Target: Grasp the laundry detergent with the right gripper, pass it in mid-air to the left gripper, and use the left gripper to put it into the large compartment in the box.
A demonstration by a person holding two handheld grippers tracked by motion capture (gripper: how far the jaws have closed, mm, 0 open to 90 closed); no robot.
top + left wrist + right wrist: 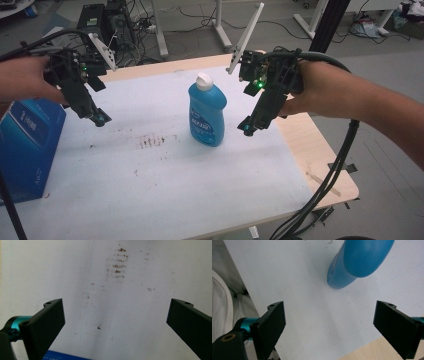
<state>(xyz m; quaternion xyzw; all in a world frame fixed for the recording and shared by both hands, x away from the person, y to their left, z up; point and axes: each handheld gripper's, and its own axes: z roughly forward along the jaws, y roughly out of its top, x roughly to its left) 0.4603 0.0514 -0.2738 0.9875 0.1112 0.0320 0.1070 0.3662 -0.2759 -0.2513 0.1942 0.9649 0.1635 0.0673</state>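
A blue bottle [207, 112] with a white cap stands upright in the middle of the white-covered table [150, 200]. My right gripper [248, 127] hangs just to the bottle's right, tilted down, a short gap away from it. In the right gripper view its jaws stand wide apart with nothing between them, and the blue bottle [359, 261] shows ahead at the top. My left gripper [99, 119] hovers over the table's left side, far from the bottle. In the left gripper view its jaws are spread wide over the bare white cover [112, 315].
A blue box [27, 145] stands at the table's left edge, below the left hand. Brown smudges [151, 141] mark the cover left of the bottle. The bare wooden table edge [320, 155] shows at the right, with black cables [325, 185] hanging past it.
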